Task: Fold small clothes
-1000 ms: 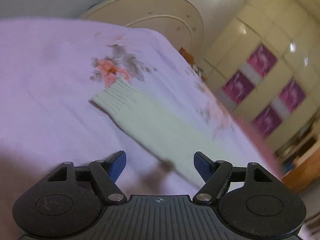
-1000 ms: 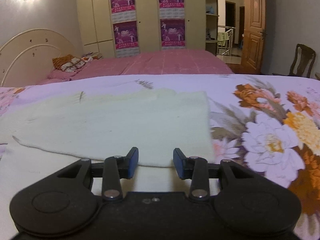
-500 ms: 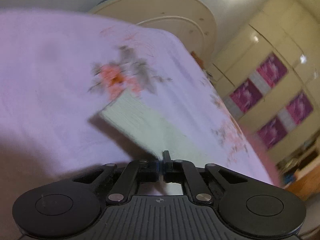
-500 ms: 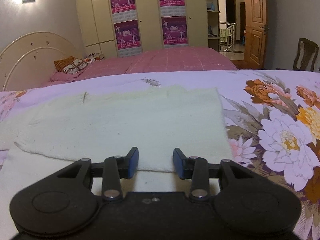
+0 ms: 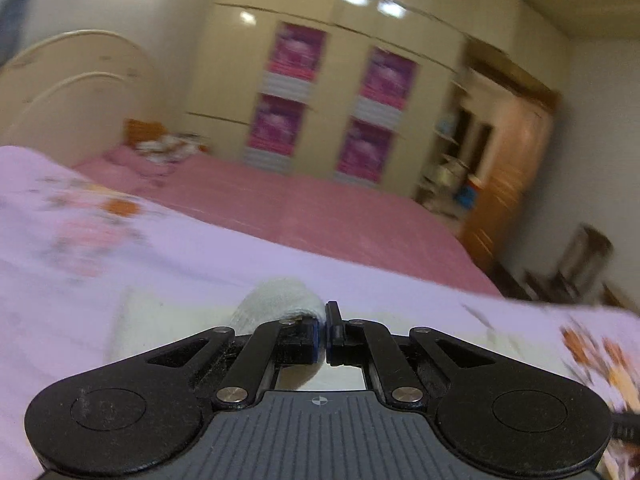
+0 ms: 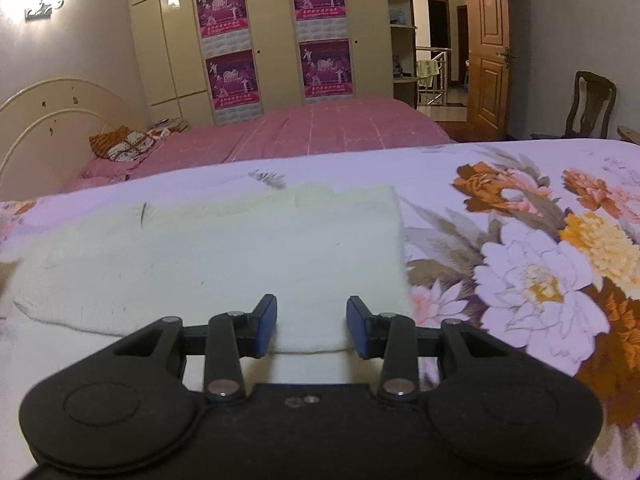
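Observation:
A pale cream knitted sweater [image 6: 224, 252] lies flat on a lilac floral bedspread [image 6: 540, 248]. My right gripper [image 6: 311, 330] is open, its blue pads on either side of the near folded edge of the sweater, low over the cloth. In the left wrist view my left gripper [image 5: 323, 334] is shut on the sweater's sleeve [image 5: 280, 300], which bunches up in a roll over the left finger. The rest of the sweater [image 5: 160, 320] lies below it. This view is motion blurred.
A second bed with a pink cover [image 6: 312, 132] stands behind, with a cream headboard [image 6: 52, 120] at left. A cream wardrobe with purple posters [image 6: 272, 36], a wooden door [image 6: 486, 48] and a wooden chair [image 6: 588, 104] line the far side.
My left gripper shut on the sleeve and swung it up and toward the right, over the sweater body. My right gripper stayed open and moved slightly forward over the sweater's edge.

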`<state>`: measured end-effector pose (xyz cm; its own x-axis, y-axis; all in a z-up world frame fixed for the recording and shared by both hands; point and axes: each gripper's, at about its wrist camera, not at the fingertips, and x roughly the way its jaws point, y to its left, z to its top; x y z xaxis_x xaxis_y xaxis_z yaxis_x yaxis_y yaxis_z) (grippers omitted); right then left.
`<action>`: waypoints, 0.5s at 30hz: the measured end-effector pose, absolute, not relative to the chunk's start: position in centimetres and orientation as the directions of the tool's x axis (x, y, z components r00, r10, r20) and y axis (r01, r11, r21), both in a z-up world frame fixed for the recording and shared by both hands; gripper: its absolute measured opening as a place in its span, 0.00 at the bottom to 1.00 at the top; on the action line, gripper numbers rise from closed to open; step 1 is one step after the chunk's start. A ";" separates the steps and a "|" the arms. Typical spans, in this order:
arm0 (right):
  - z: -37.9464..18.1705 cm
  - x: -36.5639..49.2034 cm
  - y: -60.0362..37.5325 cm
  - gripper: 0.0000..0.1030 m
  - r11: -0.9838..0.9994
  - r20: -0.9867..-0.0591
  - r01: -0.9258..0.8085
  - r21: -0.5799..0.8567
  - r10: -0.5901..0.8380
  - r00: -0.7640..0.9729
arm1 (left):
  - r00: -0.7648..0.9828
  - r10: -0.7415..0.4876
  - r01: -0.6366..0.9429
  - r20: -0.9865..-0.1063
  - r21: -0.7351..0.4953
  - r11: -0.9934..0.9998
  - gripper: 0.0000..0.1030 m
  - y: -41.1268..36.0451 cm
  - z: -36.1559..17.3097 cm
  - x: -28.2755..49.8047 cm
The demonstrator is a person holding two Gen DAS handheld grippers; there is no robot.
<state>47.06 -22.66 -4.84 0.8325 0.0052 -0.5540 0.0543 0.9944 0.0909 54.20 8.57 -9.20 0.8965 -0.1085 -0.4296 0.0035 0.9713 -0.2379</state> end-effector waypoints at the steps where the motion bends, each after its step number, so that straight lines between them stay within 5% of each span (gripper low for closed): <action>1: -4.5 46.9 -23.0 0.37 0.994 -0.550 0.058 0.095 0.004 0.835 | 0.889 -0.130 0.026 -0.438 -0.234 0.972 0.03 7.1 -9.4 54.7; 15: -4.4 45.6 -26.8 0.38 0.985 -0.548 0.107 0.137 -0.015 0.836 | 0.836 -0.283 0.215 -0.470 -0.194 0.957 0.03 -5.1 -9.2 55.1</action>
